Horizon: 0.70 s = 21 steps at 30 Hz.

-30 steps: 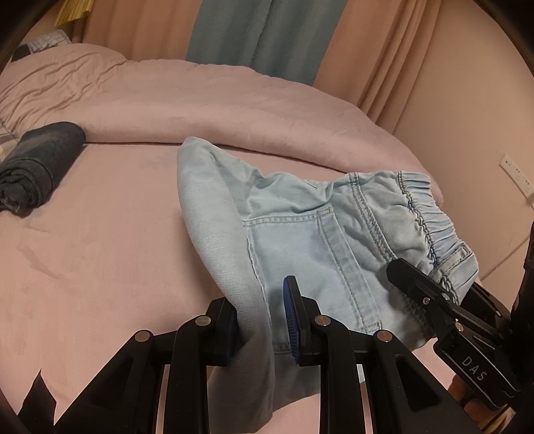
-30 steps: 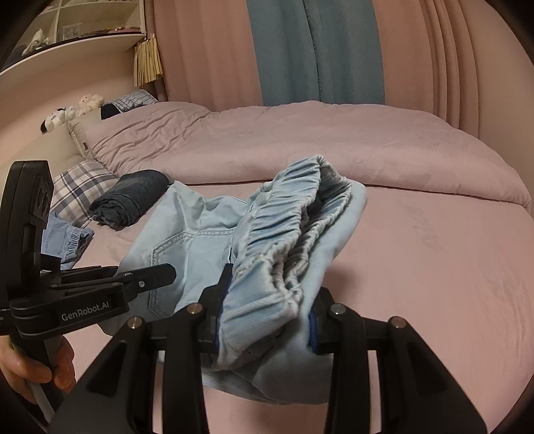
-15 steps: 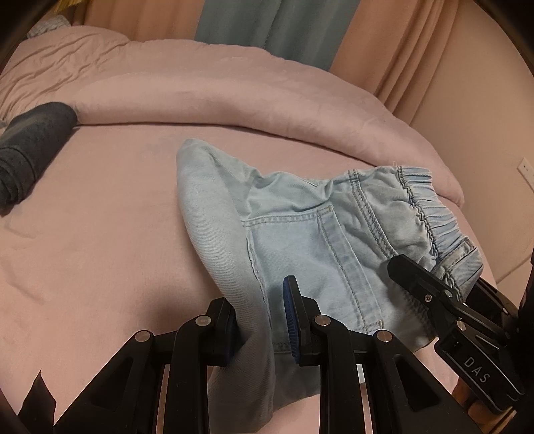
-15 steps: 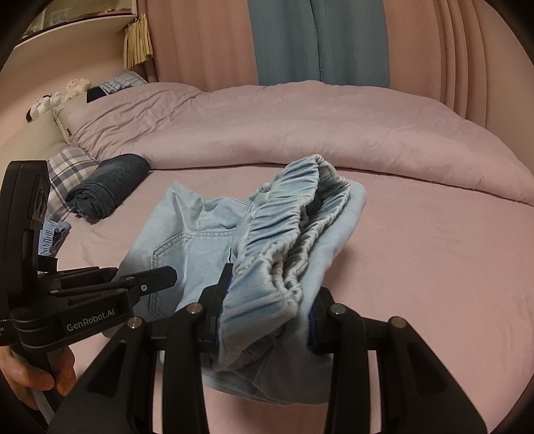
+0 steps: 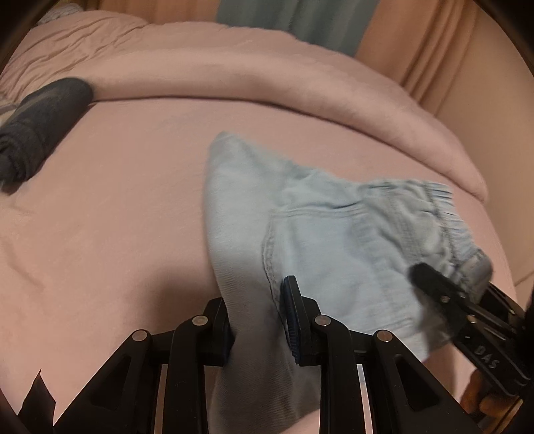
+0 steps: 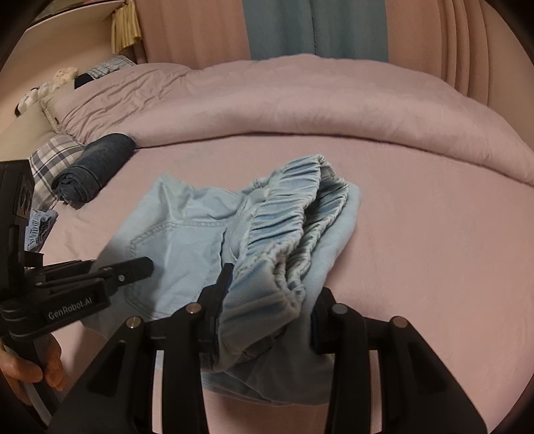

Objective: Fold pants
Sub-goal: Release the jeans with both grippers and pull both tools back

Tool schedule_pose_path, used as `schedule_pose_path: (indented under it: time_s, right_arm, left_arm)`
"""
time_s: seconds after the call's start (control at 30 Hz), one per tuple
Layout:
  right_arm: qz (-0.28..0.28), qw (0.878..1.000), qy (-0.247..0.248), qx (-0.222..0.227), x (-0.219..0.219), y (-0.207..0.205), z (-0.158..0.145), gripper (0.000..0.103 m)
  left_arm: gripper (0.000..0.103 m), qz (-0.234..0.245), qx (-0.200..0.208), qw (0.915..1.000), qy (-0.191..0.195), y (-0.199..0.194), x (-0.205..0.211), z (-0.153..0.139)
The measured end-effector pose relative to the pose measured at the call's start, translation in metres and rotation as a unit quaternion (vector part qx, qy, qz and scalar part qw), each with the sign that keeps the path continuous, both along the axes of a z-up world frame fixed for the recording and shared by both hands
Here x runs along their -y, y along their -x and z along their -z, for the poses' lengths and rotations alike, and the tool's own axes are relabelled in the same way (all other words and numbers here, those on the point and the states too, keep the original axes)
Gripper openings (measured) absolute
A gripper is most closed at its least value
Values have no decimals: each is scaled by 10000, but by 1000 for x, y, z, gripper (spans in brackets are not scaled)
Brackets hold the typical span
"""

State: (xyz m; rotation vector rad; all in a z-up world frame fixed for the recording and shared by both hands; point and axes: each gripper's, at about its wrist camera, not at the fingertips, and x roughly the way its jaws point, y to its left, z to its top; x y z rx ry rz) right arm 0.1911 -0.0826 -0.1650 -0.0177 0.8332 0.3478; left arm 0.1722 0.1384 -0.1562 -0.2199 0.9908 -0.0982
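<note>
Item: light-blue denim pants (image 5: 333, 240), folded into a short bundle, held over the near middle of a bed (image 5: 116, 207) covered in a pink sheet. Back pocket stitching faces up; the elastic waistband (image 6: 283, 227) lies gathered in layers at the right end of the bundle. The left wrist view is motion-blurred across the fabric.

Left gripper (image 5: 257, 320): pinching a thick fold of the pants at the bundle's left end, cloth filling the gap between its blue-padded fingers (image 5: 290, 317). Fabric hangs down below the grip.

Right gripper (image 6: 270, 317): clamped on the bunched waistband end, layers of elastic and denim squeezed between its fingers. Seen from the left wrist view, its black tip (image 5: 430, 277) sits against the waistband at the right.

Holder: a person's hand (image 6: 30, 364) grips the left tool's handle at the lower left of the right wrist view.

Surroundings:
- Pink duvet (image 6: 300, 110), heaped across the far side of the bed.
- Rolled dark-blue garment (image 6: 93, 167), far left on the sheet, well apart from the pants.
- Plaid pillow (image 6: 50, 160), just left of the dark roll.
- Small blue gathered cloth (image 6: 40, 227), at the left edge, partly hidden.
- Pink and blue curtains (image 6: 313, 30) on the far wall.
</note>
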Motion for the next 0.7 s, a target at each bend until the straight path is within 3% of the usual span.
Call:
schedule_pose_path:
  time_s: [0.13,0.2,0.3,0.43,0.53,0.63,0.7]
  right_arm:
    - [182,9995,53,-235,6,-3,10,55]
    - [338,9989,107,-296,12,-3,13,66]
    - [498,9984,79,-256,22,1,10,72]
    - [725,9970,281,1,33,8,-5,78]
    - [830,9941,593,381,31,15,-21,78]
    - [969,9888,812,788,32,19,-39,79]
    - [901,9910,492,855,35,16,-47,78]
  left_arm:
    - [71,-355,-82,9988,-320,3,-7,2]
    - [74,-423,-72,9982,-428,5,-8,1]
    - [77,-429,42,9973,-587,13,-9,-8]
    - [78,-659,619,9906,-1029,28,-8,-34]
    - [78,-418,954,9919,-722,28,-7,-49]
    - [78,-52,878,9948,-511,14,3,-46]
    - [78,137,720,9964,-428,3,12,-37]
